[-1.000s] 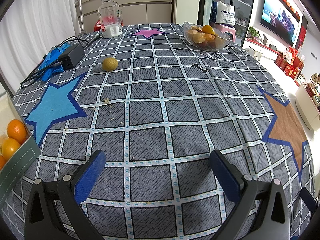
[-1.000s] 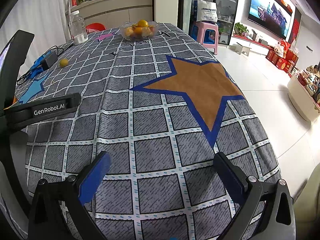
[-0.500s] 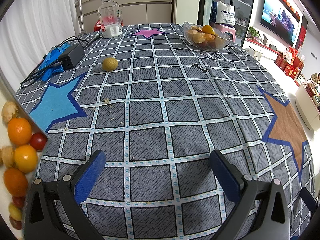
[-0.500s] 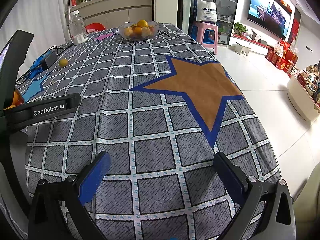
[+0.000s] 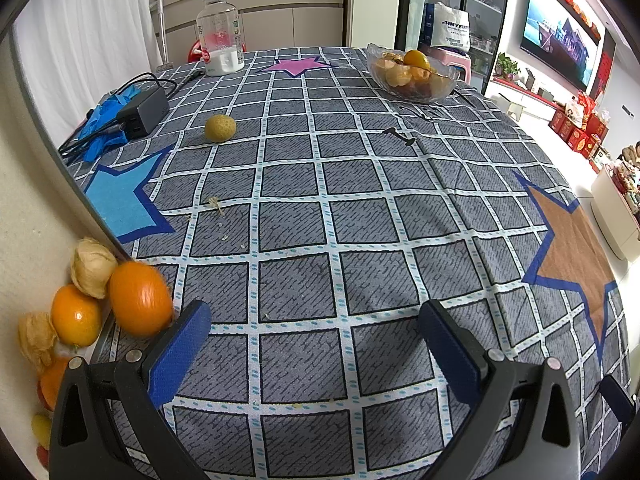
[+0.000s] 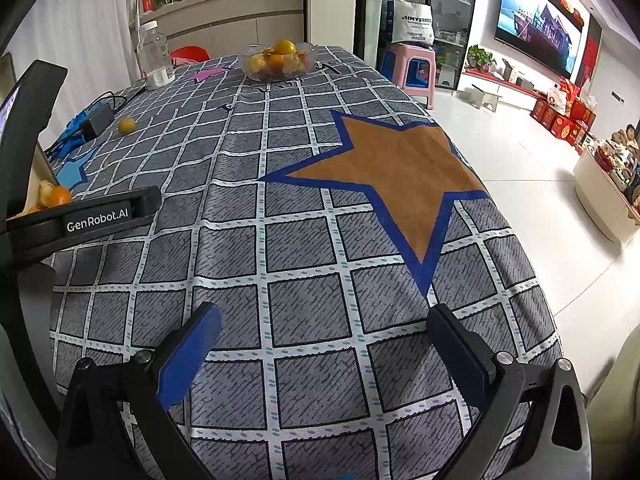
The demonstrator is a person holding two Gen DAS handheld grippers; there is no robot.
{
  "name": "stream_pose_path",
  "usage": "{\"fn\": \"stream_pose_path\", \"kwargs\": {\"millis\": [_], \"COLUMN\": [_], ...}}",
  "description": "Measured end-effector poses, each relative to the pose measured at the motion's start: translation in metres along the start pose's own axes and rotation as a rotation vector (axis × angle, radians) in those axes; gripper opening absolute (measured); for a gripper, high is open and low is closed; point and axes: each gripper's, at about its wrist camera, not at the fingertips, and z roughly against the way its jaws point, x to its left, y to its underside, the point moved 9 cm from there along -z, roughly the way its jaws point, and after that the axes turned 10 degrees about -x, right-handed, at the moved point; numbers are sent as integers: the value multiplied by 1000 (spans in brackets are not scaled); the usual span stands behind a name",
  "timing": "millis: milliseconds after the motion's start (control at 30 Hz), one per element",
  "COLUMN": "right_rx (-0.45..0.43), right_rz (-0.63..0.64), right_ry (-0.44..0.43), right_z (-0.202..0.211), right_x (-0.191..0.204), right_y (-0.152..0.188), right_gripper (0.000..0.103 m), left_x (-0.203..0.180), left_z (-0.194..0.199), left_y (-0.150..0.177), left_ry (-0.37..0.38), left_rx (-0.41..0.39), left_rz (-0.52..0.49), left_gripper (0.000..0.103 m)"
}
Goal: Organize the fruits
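both the left hand-held gripper (image 5: 316, 340) and right hand-held gripper (image 6: 324, 344) hover wide open and empty over the desk (image 5: 320, 220), likely awaiting the tilted tray's (image 5: 36, 240) spilling kumquats (image 5: 140, 298), glass bowl (image 5: 414, 74) far off.

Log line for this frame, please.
left gripper: open, empty | right gripper: open, empty | oranges spilling at left | glass bowl: fruit inside

A home's living and dining room: a wall-mounted television (image 6: 538, 16) far right, a pink stool (image 6: 414, 68) on the white tiled floor (image 6: 520, 168), and a bench under a star-patterned cloth (image 6: 304, 208) carrying a glass fruit bowl (image 5: 414, 76).
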Motion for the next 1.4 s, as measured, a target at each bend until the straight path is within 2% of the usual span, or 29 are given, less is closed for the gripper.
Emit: {"fn": "stream_pose_path", "kwargs": {"millis": [1400], "right_rx": [1], "right_rz": [-12], "right_ry": [8], "right_z": [-4], "right_x": [1], "right_y": [-2], "right_gripper": [103], "left_x": [0], "left_z": [0], "left_y": [0], "left_ry": [0], "left_rx": [0], "left_rz": [-1], "left_gripper": [103]}}
